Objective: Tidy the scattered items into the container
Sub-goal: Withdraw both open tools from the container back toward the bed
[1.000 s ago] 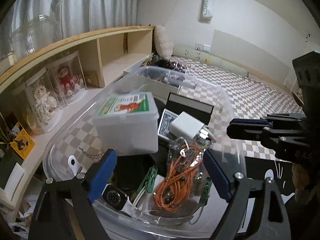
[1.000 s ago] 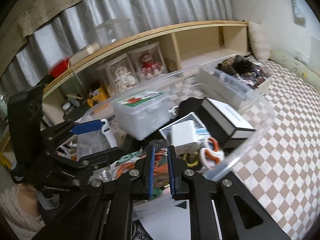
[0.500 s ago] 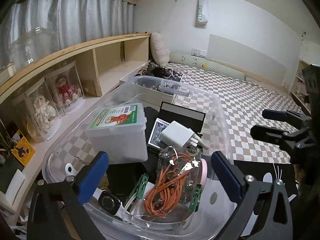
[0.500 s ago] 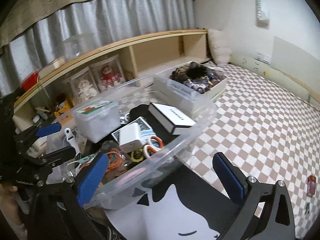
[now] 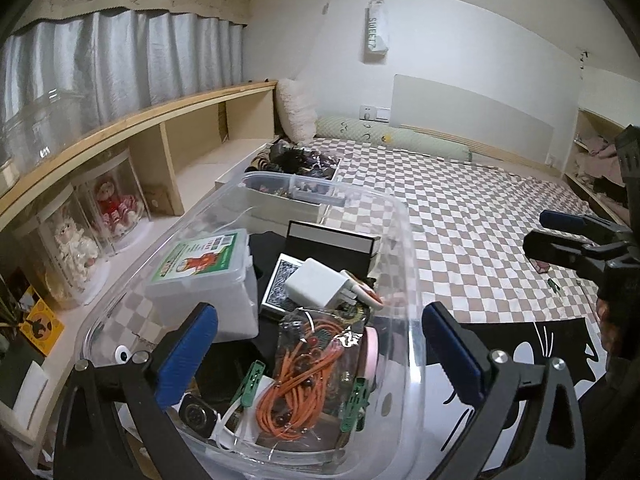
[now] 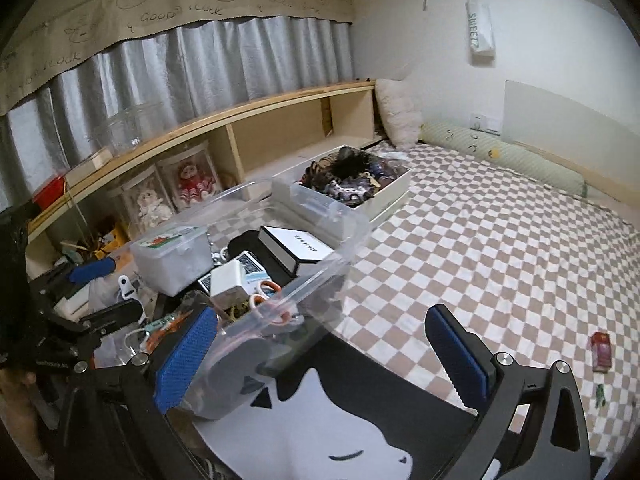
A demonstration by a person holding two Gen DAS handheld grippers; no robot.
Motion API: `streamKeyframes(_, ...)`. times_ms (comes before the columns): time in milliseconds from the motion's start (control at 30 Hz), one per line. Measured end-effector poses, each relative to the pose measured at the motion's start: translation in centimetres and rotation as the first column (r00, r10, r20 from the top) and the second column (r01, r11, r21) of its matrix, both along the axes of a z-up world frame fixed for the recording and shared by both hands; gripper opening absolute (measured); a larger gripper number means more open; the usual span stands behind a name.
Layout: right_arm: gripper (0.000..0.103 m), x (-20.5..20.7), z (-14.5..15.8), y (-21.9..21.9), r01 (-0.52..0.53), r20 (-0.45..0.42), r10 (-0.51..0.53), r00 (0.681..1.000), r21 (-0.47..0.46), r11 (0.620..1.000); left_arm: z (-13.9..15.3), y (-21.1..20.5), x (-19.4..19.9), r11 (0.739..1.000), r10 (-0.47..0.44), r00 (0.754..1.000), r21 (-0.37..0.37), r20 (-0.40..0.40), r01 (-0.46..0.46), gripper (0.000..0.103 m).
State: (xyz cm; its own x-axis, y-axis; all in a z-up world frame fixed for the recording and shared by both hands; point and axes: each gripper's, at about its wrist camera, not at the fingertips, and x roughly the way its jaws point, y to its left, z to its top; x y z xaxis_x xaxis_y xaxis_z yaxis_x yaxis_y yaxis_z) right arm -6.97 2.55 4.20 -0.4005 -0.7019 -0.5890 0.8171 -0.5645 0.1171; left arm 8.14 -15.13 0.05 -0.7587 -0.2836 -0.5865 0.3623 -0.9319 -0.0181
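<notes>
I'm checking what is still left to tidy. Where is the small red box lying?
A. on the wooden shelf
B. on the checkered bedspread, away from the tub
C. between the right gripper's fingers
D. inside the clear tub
B: the small red box lies on the checkered bedspread, well to the right of the clear tub, with nothing gripping it.
</notes>
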Motion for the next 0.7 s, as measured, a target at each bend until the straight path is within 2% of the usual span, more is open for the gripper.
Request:
streamKeyframes(367,0.103,1.8,0.5,3.6,0.011,-0.045,-0.011,0.999,-0.004,1.0,0.3,1.5,-0.4,0.999,-0.034,0.999,-0.026,0.005,0.034,0.103)
streamKeyframes(700,0.103,2.6,-0.4,7.1,0.089,-0.075,-0.089,0.993,0.002,0.996,0.7,3.5,-0.8,0.996,-0.077,0.997,-0.051,0.005,0.077,0.103)
